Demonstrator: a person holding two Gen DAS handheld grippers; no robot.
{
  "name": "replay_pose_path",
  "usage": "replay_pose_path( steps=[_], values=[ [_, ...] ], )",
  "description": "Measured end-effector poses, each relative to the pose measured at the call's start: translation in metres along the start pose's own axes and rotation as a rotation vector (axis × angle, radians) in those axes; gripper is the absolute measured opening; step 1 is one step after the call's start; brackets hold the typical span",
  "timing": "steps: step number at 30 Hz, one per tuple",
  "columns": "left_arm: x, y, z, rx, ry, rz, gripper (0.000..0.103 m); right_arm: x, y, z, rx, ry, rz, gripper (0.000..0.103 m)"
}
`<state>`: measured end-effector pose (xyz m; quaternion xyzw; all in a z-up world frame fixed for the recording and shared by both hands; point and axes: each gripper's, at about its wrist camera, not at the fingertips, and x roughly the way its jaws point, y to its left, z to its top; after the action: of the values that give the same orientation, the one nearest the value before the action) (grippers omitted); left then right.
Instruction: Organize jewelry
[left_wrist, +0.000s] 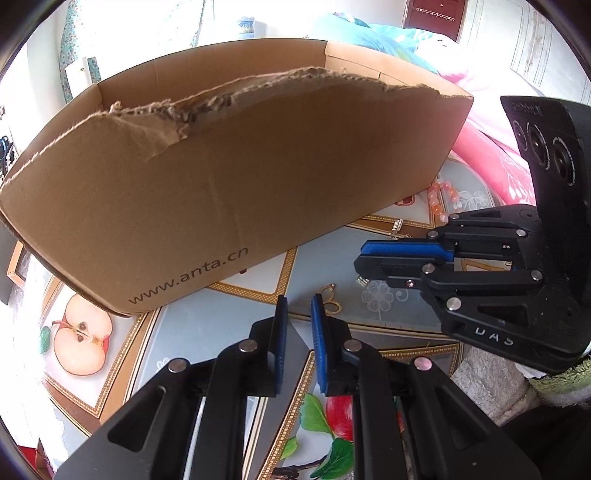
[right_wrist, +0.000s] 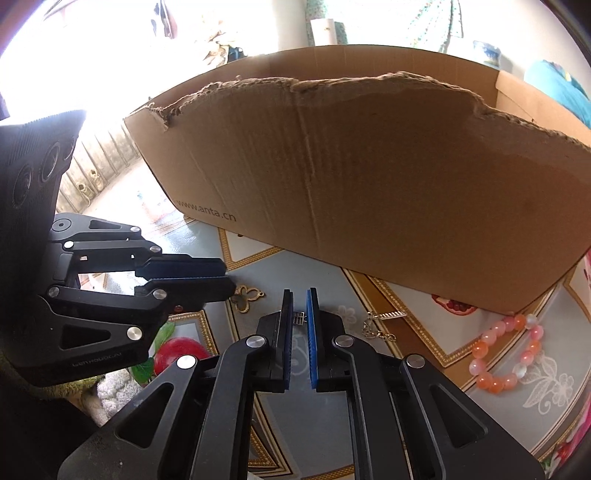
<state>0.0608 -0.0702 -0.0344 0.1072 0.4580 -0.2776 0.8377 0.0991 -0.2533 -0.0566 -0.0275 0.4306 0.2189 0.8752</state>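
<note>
The right gripper has its jaws a narrow gap apart, and a small silver charm sits right in that gap, at the end of a silver chain trailing off to the side across the table. I can't tell whether the pads actually touch the charm or just straddle it. The left gripper also has its jaws slightly apart with nothing between them; a gold butterfly pendant lies on the table just past its tips.

From the left wrist view the right gripper looks flatter and nearly closed, so the real gap is hard to judge.

Further out, a pink and orange bead bracelet lies near the corner of the torn cardboard box, which stands just behind all the pieces and is presumably where they belong.

What worries me is the charm. It is tiny and flat on a slick patterned cloth; if the jaws close a little high or off-centre, it may squirt out or only the chain gets pinched. Lifting it could drag the loose chain, which might snag on the box's ragged torn edge. The two grippers are also close together, so a careless reach for the pendant could knock them.
</note>
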Motion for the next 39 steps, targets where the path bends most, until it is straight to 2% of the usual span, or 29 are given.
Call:
replay_pose_path(
  steps=[8,16,25,35,39],
  values=[
    [-0.002,-0.007,-0.003,0.026,0.017,-0.023,0.013,-0.007,-0.013,-0.002,0.102,-0.048,0.054,0.007],
    [0.004,-0.011,0.002,-0.022,0.045,-0.146,0.013,-0.011,-0.02,-0.007,0.147,-0.056,0.081,0.008],
    [0.004,-0.008,0.007,-0.045,0.039,-0.112,0.013,-0.016,-0.022,-0.015,0.162,-0.06,0.094,0.008],
    [0.013,-0.011,0.011,-0.101,0.058,-0.253,0.013,-0.016,-0.022,-0.014,0.177,-0.06,0.096,0.009],
    [0.008,-0.015,0.011,-0.065,0.031,-0.228,0.013,-0.016,-0.024,-0.013,0.188,-0.058,0.106,0.009]
  ],
)
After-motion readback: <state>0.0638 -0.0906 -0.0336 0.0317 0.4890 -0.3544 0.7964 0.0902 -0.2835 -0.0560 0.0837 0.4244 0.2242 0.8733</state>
